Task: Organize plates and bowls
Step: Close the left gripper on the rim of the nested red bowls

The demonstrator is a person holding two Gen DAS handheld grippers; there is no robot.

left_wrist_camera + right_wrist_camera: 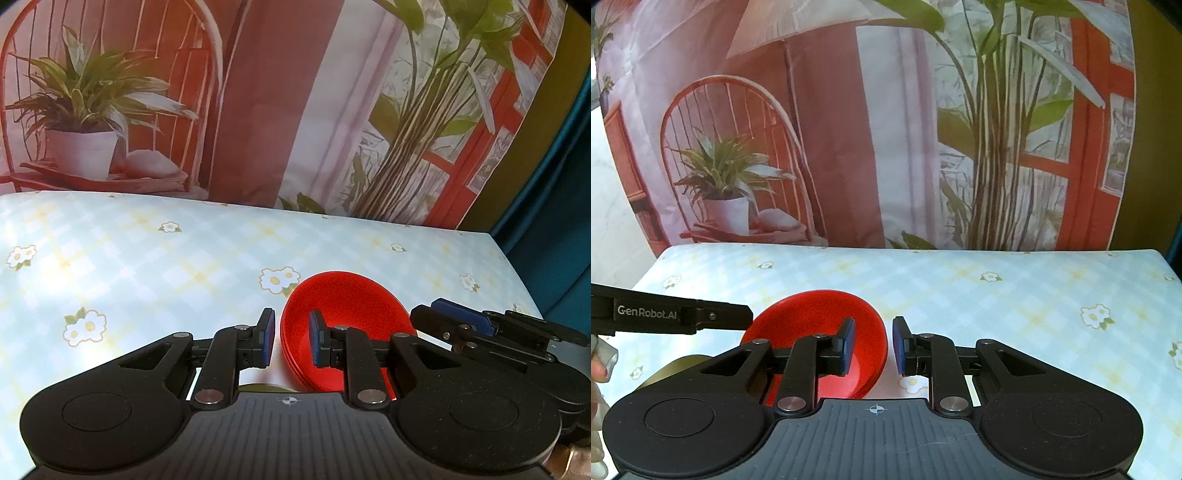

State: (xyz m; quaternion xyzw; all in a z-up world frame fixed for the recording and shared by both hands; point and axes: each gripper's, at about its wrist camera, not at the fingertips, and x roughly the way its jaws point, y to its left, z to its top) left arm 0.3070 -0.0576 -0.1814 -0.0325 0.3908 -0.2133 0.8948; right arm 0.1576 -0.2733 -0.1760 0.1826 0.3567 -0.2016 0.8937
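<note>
A stack of red bowls [343, 314] sits on the flowered tablecloth; it also shows in the right wrist view [816, 317]. My left gripper [291, 341] is open, its jaws straddling the stack's left rim, one finger inside the bowl. My right gripper [873, 345] is open, its jaws straddling the stack's right rim, its left finger inside the bowl. The right gripper also shows in the left wrist view [480, 328], beside the bowls. An olive-coloured dish [683, 365] lies partly hidden under the grippers, left of the bowls.
The table [1015, 295] has a pale blue checked cloth with daisies. A printed backdrop of plants and a red chair [886, 129] hangs behind the far edge. The table's right edge [517, 266] drops off near the bowls.
</note>
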